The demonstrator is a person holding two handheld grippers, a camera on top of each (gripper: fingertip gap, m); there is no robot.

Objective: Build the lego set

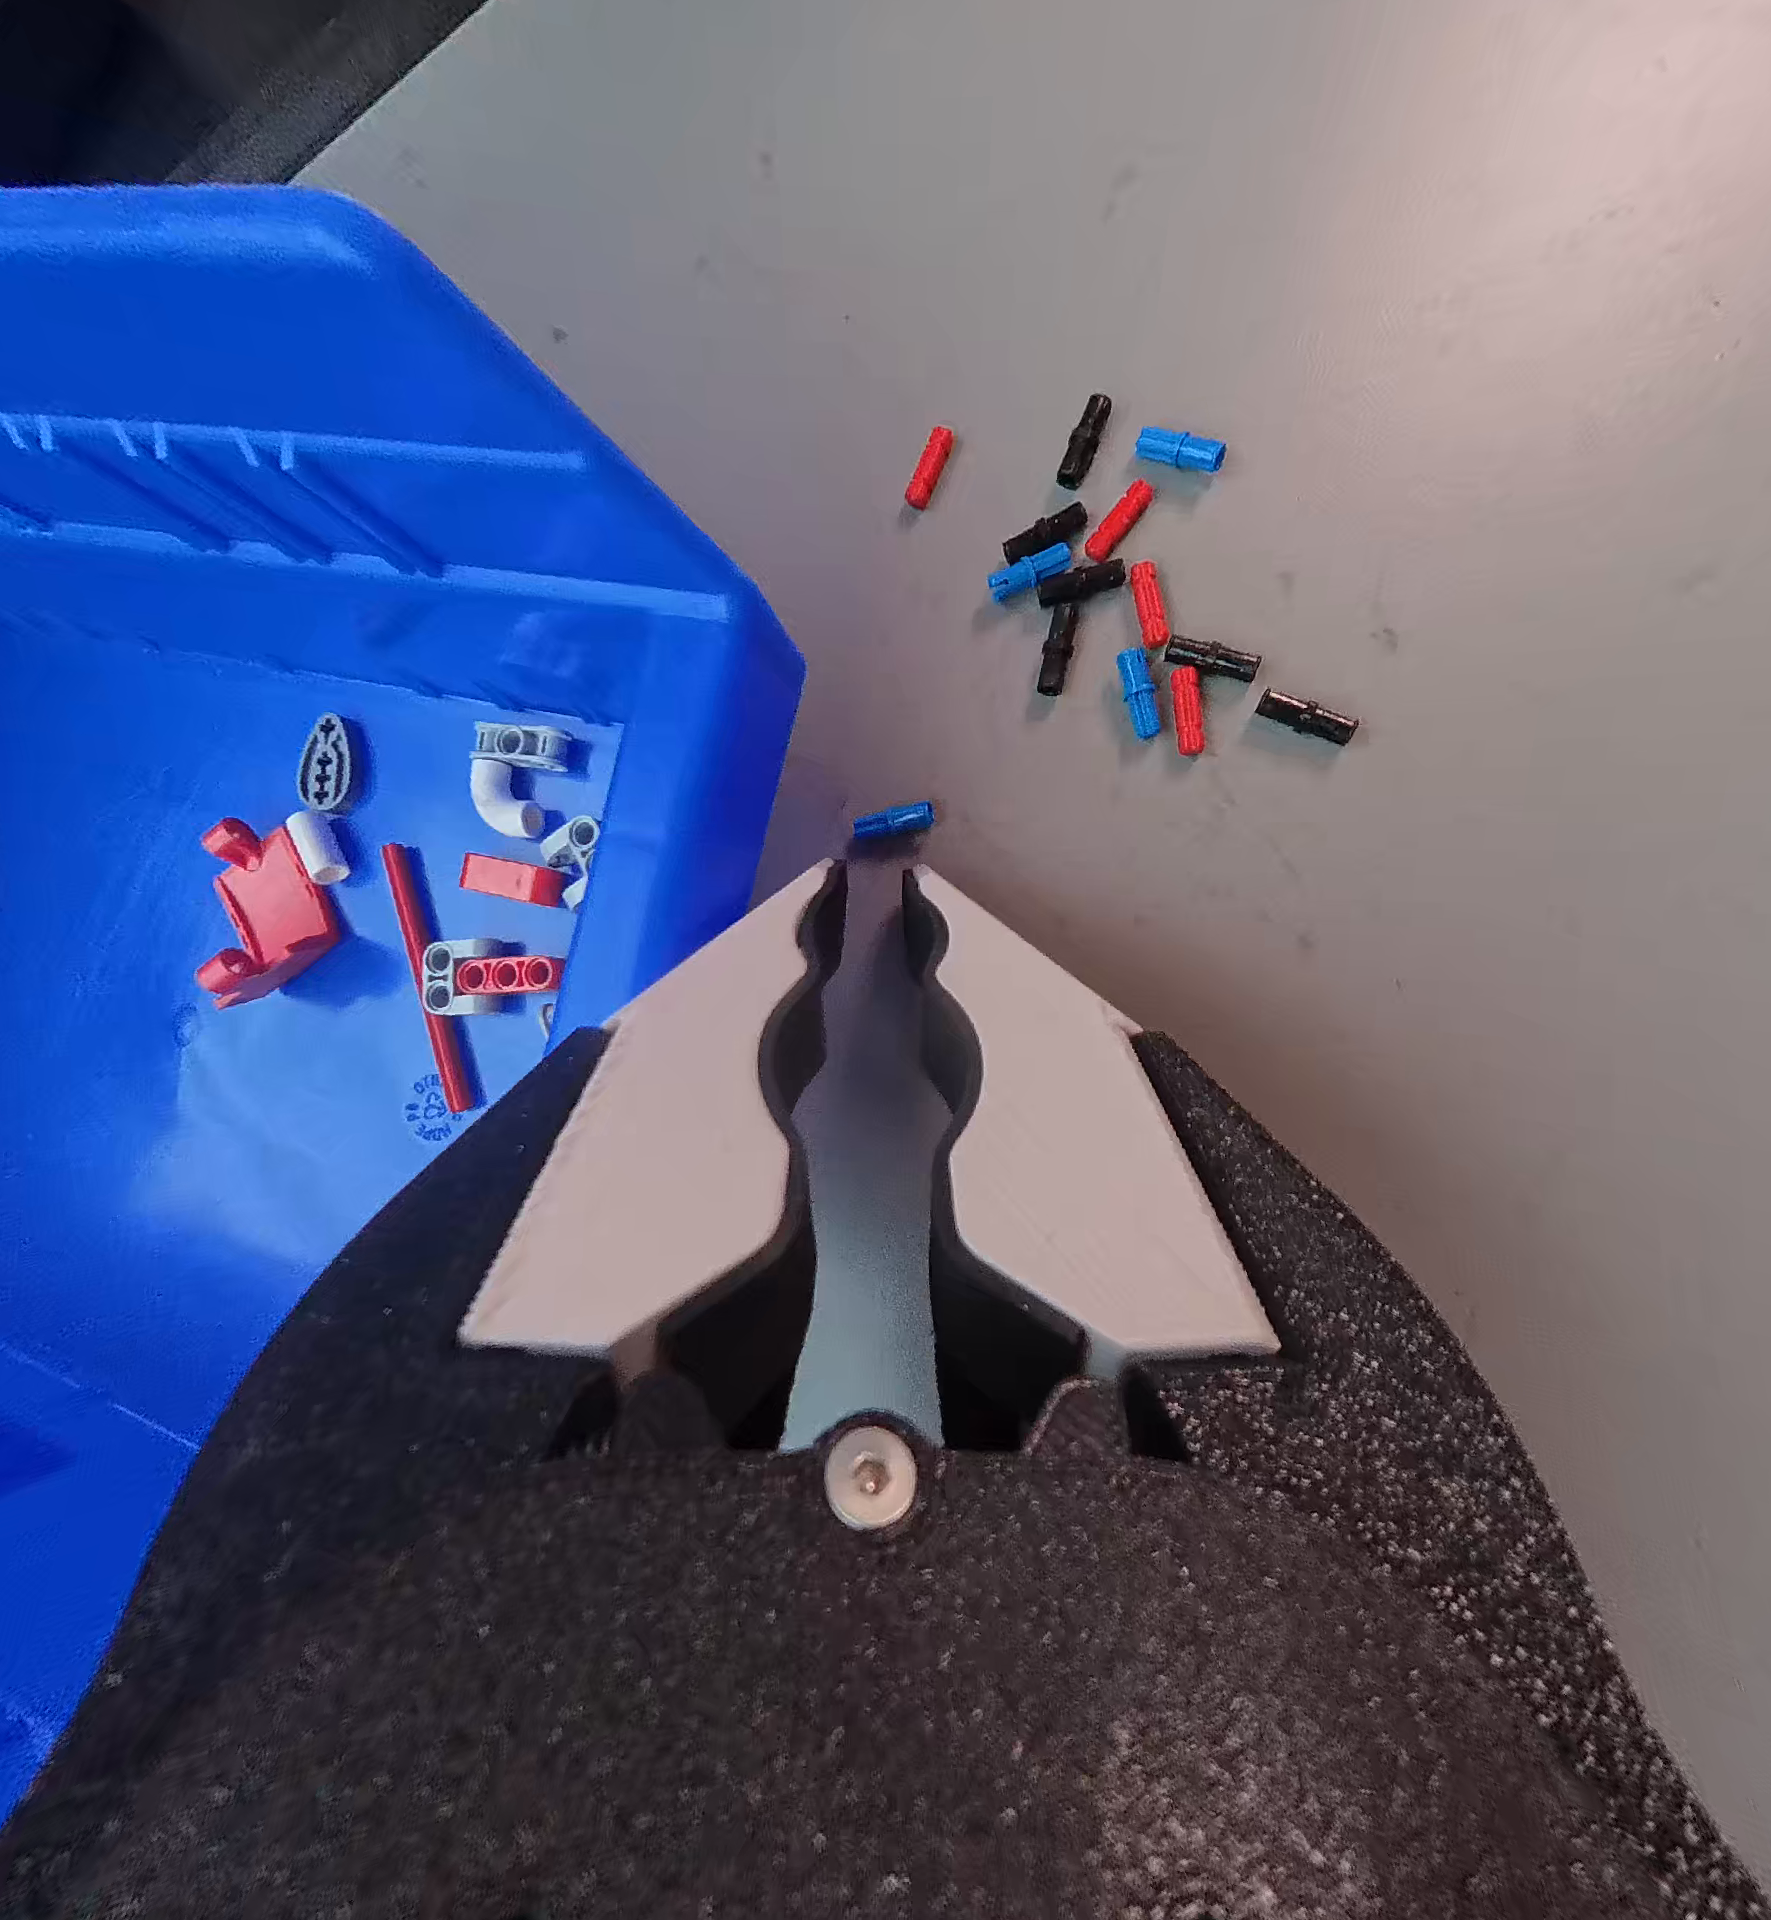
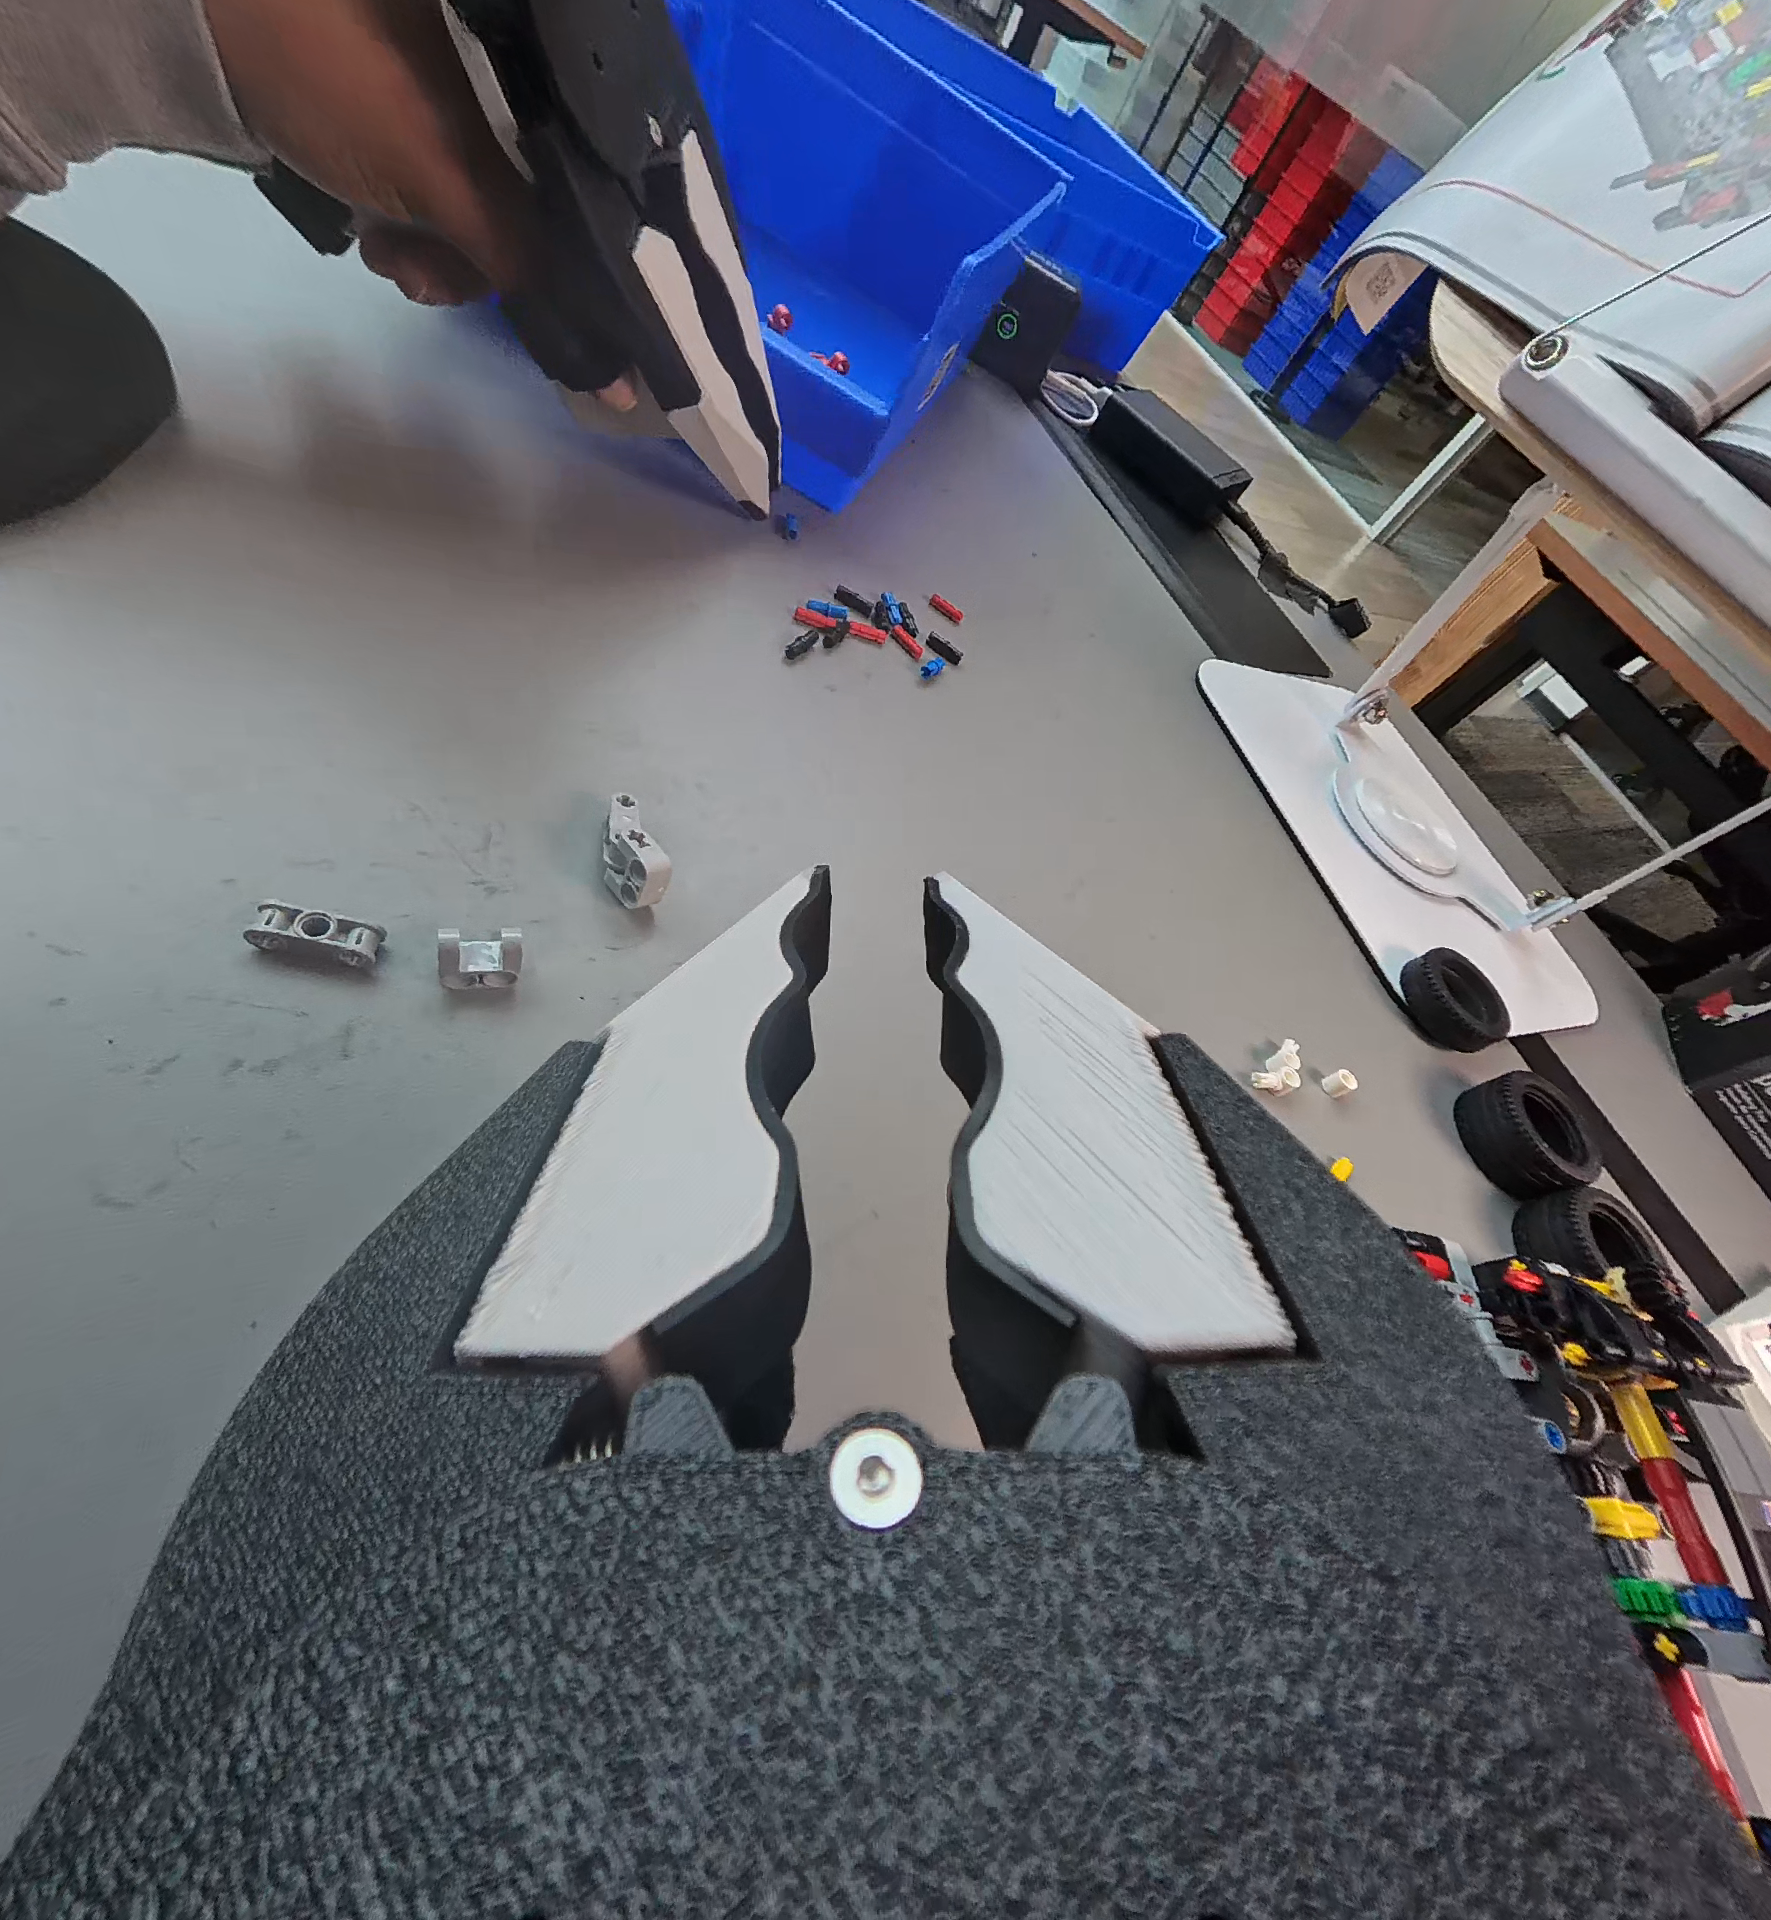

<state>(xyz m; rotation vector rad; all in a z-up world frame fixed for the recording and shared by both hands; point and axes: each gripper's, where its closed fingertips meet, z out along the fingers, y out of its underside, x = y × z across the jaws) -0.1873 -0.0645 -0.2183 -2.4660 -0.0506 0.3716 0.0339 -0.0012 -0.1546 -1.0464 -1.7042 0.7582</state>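
A grey worktop is seen in a workshop room, with stacked red and blue bins far behind. A blue bin stands at the left in the left wrist view; red and grey lego parts lie inside it. A heap of small pins in black, red and blue lies on the worktop, right of the bin and farther away.

One single blue pin lies apart from the heap, close beside the bin corner. The left claw is brought just before this pin, its tips only narrowly apart and empty. Whether the tips already touch the pin cannot be told.

It seems that this pin is to be picked. For a good grasp the tips should be opened a little wider and put one on each long side of the pin, because it can roll away or slide against the bin wall.

The right claw is held moderately open above the worktop and empty. Three grey connector pieces lie at its near left, and the half-built model lies at the near right, beside black tyres.
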